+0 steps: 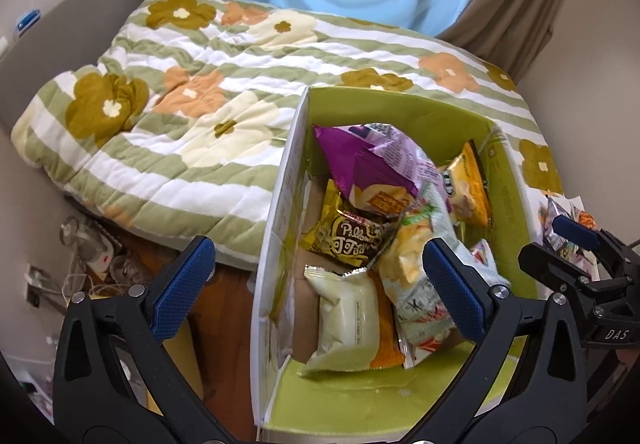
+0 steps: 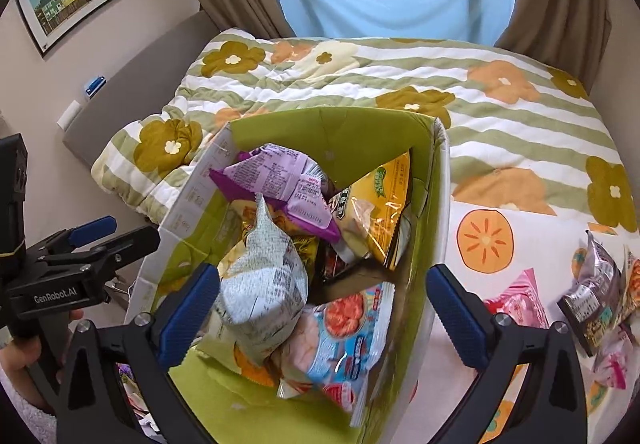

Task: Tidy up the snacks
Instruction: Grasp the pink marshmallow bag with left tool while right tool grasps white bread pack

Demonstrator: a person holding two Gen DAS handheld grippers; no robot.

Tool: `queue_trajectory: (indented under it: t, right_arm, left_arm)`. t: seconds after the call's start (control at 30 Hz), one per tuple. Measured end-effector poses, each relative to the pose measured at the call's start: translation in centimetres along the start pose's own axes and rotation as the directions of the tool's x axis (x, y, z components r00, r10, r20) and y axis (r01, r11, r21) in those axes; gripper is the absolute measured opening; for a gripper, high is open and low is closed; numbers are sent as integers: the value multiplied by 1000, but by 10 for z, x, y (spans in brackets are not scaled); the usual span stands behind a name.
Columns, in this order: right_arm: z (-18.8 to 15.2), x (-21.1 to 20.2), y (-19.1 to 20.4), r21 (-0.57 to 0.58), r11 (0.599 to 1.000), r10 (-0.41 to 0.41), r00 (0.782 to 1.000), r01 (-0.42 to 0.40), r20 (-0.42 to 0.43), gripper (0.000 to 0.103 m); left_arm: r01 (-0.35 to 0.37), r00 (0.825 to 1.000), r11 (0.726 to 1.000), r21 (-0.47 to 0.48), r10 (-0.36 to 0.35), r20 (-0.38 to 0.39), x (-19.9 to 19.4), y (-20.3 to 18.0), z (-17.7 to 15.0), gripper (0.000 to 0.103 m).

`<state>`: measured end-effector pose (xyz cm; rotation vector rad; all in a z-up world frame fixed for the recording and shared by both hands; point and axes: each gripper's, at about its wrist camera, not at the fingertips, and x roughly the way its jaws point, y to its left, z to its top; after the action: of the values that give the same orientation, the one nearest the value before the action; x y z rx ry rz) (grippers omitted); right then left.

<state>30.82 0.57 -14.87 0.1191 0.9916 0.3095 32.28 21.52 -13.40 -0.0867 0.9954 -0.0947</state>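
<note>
Here, both my grippers, left (image 1: 320, 296) and right (image 2: 324, 308), hung spread and empty over the green-lined cardboard box (image 2: 340, 132) of snack packets (image 2: 264, 284); loose packets (image 2: 592, 300) lay at three o'clock.

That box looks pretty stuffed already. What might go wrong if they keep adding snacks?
The pale green packet and purple packet are heaped up against the box walls, so another one could slide off or tip out. The box sits on a soft quilt near the bed's edge, so a nudge might topple it. Loose packets lying beside it could get knocked off the bed.
</note>
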Motion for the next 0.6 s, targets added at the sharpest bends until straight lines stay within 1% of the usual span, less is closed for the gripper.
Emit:
queue_trajectory:
  t: [0.17, 0.3, 0.37, 0.47, 0.53, 0.6]
  right_arm:
    - [-11, -30, 7, 2, 1000, -27, 997, 27, 69, 103]
    - [-23, -58, 6, 25, 998, -59, 991, 56, 117, 103]
    - [-30, -74, 0, 54, 997, -69, 989, 63, 134, 103]
    - [-42, -100, -16, 97, 990, -120, 980, 106, 160, 103]
    - [-50, -118, -35, 133, 981, -166, 971, 144, 172, 103]
    - [-58, -131, -52, 165, 972, -194, 965, 166, 176, 103]
  left_arm:
    - [26, 999, 999, 46, -27, 39, -20, -13, -8, 103]
    - [87, 995, 993, 83, -91, 47, -30, -32, -14, 103]
    - [119, 991, 987, 112, -125, 52, -35, -47, -17, 103]
    - [155, 984, 976, 154, -166, 64, -41, -76, -22, 103]
    - [175, 980, 968, 181, -189, 60, -42, -97, -25, 103]
    - [192, 977, 960, 205, -206, 49, -43, -117, -27, 103]
